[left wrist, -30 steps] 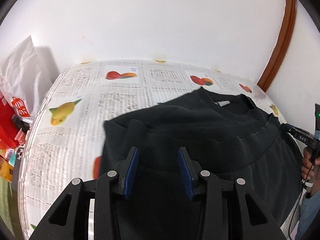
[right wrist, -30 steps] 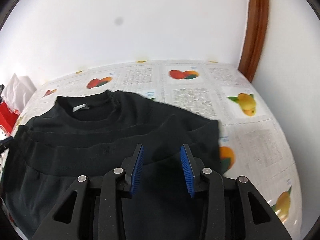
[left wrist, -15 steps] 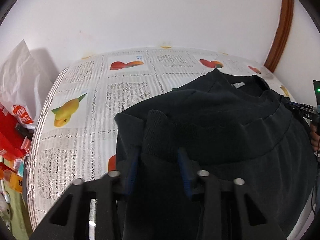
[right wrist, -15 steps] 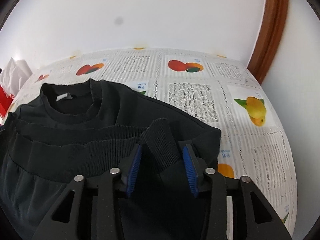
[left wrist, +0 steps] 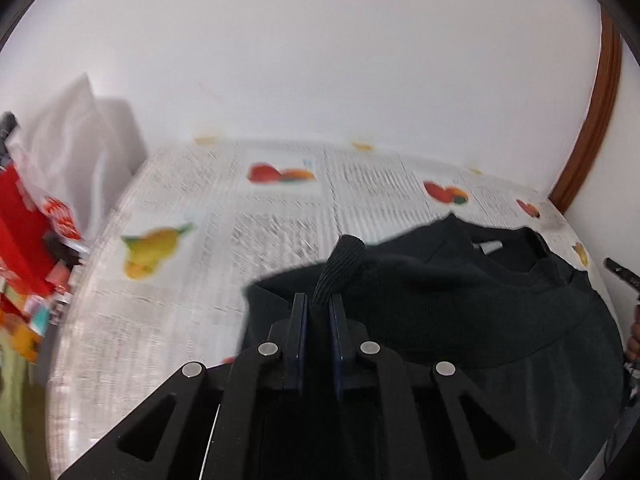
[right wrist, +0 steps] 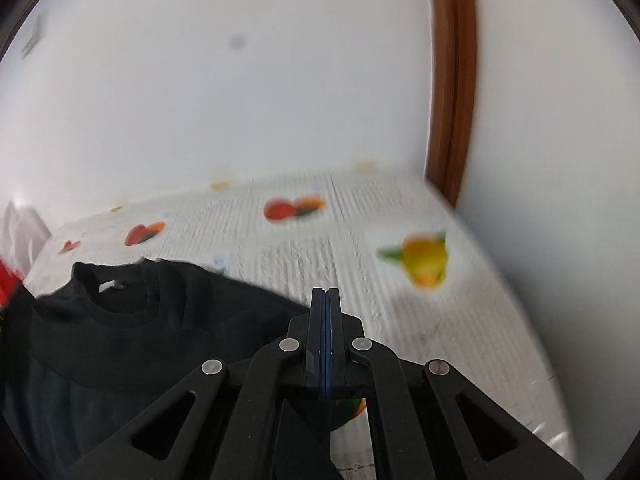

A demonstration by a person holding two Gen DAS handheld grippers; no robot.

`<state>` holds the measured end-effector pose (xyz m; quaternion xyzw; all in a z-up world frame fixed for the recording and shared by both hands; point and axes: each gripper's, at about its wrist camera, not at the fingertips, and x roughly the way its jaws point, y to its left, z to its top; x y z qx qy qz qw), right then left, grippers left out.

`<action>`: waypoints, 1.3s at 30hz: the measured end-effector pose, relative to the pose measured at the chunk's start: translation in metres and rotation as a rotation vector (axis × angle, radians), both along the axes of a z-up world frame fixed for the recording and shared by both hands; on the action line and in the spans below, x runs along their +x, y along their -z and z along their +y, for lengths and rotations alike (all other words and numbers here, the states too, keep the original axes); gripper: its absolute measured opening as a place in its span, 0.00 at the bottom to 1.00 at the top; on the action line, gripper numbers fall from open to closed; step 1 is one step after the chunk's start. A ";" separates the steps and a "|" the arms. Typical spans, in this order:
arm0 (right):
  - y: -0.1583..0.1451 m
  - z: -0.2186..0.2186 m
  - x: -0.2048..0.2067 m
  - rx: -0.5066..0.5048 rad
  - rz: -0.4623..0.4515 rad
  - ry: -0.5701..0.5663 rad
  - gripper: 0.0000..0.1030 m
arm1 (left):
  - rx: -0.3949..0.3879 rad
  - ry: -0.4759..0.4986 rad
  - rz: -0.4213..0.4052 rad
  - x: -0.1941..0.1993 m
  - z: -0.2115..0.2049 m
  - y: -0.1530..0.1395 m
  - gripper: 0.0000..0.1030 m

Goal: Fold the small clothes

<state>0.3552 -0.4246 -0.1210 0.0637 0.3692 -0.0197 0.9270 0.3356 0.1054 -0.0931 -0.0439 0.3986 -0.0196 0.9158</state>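
Observation:
A black sweatshirt (left wrist: pixel 460 304) lies on the fruit-print tablecloth (left wrist: pixel 280 232), collar and white label towards the wall. My left gripper (left wrist: pixel 318 298) is closing its jaws on the ribbed cuff (left wrist: pixel 344 256), which sticks up between the blue pads and is pinched there. In the right wrist view the sweatshirt (right wrist: pixel 140 332) lies to the left and below. My right gripper (right wrist: pixel 325 292) is closing too; its pads meet with no cloth showing between them, over the garment's right edge and the tablecloth (right wrist: pixel 400 320).
A white plastic bag (left wrist: pixel 72 128) and red packages (left wrist: pixel 24 220) crowd the table's left end. A white wall runs behind the table. A brown wooden door frame (right wrist: pixel 452 80) stands at the back right corner. A person's hand (left wrist: pixel 632 344) shows at the right edge.
Both pairs of jaws have gone from wide apart to closed. The left pads have pinched the ribbed cuff. The right gripper has swung right, and the cuff once between its pads no longer shows.

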 end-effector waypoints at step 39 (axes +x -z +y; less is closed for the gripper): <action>0.007 0.177 0.006 -0.061 0.138 -0.405 0.51 | -0.014 0.079 0.126 -0.041 0.001 0.012 0.37</action>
